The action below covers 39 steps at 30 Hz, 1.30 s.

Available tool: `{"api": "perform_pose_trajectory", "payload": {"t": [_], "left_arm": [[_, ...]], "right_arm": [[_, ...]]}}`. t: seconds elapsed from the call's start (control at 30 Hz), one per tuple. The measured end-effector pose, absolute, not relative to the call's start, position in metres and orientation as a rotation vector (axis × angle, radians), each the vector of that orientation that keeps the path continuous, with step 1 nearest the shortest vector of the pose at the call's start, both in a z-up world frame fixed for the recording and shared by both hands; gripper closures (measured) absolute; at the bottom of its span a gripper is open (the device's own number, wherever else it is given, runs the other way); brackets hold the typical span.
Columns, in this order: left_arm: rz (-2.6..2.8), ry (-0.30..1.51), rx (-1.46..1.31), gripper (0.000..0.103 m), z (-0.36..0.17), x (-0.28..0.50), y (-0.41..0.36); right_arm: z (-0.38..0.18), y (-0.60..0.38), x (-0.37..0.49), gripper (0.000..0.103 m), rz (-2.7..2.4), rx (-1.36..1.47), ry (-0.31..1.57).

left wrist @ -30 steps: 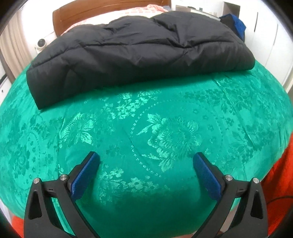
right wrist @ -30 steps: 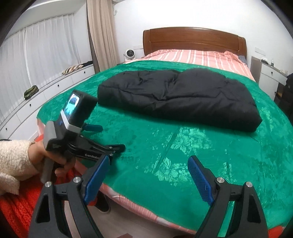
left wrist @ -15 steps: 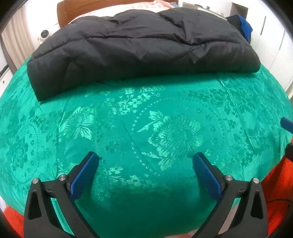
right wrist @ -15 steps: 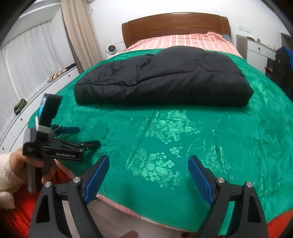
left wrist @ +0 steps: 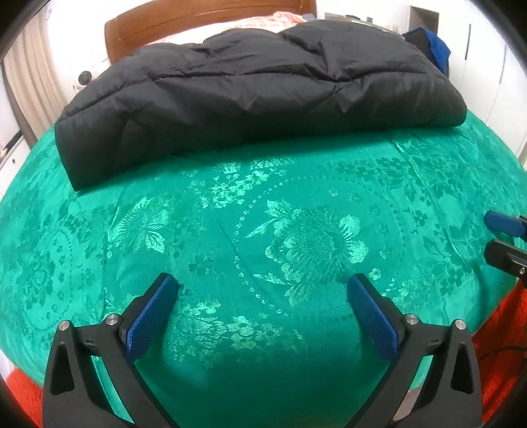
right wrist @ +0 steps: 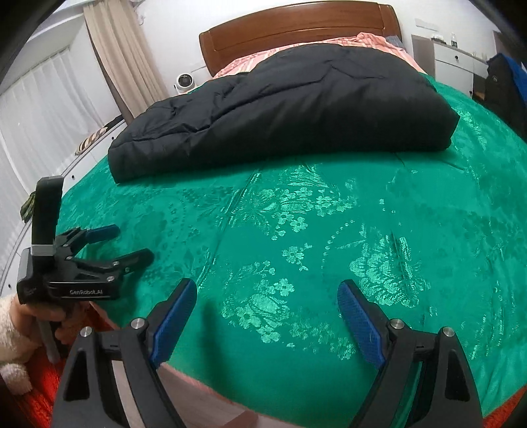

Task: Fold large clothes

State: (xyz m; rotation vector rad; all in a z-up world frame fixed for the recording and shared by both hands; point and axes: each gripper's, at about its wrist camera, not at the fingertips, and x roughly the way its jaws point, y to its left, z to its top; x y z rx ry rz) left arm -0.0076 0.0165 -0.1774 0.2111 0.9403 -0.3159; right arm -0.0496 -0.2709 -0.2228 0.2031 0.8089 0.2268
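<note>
Two blue-padded black grippers are at work over a bed spread with a shiny green floral-patterned bedcover (left wrist: 296, 214).

From the left wrist camera, the left gripper (left wrist: 263, 303) hangs above the near part of the cover with its jaws spread wide and nothing between them. The folded black quilted puffer coat (left wrist: 257, 98) lies across the far half of the bed, its long folded edge facing the camera, well apart from the pads. Behind it rises a brown wooden headboard (left wrist: 204, 23). At the right edge the tips of the right gripper (left wrist: 505, 237) poke into view over the cover. A red fuzzy fabric (left wrist: 500, 329) shows at the near right corner.

From the right wrist camera, the right gripper (right wrist: 266, 306) hovers over the near edge of the bed, jaws wide apart and empty. The black coat (right wrist: 296, 108) sits far across the cover (right wrist: 329, 230), its left end nearer the camera than its right. At the near left, a hand (right wrist: 49, 316) in a cream fleece sleeve (right wrist: 10, 355) holds the left gripper (right wrist: 125, 243), whose fingers stand open above the cover's left edge. Beige curtains (right wrist: 125, 59) hang at far left, beside a small white round fan (right wrist: 183, 80).
</note>
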Motion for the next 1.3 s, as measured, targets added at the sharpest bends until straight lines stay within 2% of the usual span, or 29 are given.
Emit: {"api": "perform_pose_trajectory", "payload": {"t": [0.07, 0.67, 0.97, 1.2, 1.3], "left_arm": [[-0.321, 0.924, 0.213, 0.000, -0.179, -0.008, 0.016], [-0.355, 0.884, 0.206, 0.000, -0.170, -0.018, 0.019], [-0.419, 0.780, 0.189, 0.000, -0.128, -0.018, 0.016], [-0.521, 0.812, 0.018, 0.000, -0.077, 0.041, 0.020], [-0.521, 0.805, 0.074, 0.000, -0.066, 0.065, 0.001]], "right_arm": [[-0.224, -0.270, -0.050, 0.013, 0.233, 0.199, 0.804], [-0.224, -0.270, -0.049, 0.013, 0.244, 0.208, 0.776], [-0.225, -0.273, -0.049, 0.013, 0.248, 0.224, 0.772], [-0.224, -0.276, -0.049, 0.013, 0.248, 0.242, 0.769], [-0.223, -0.275, -0.049, 0.013, 0.251, 0.241, 0.764]]}}
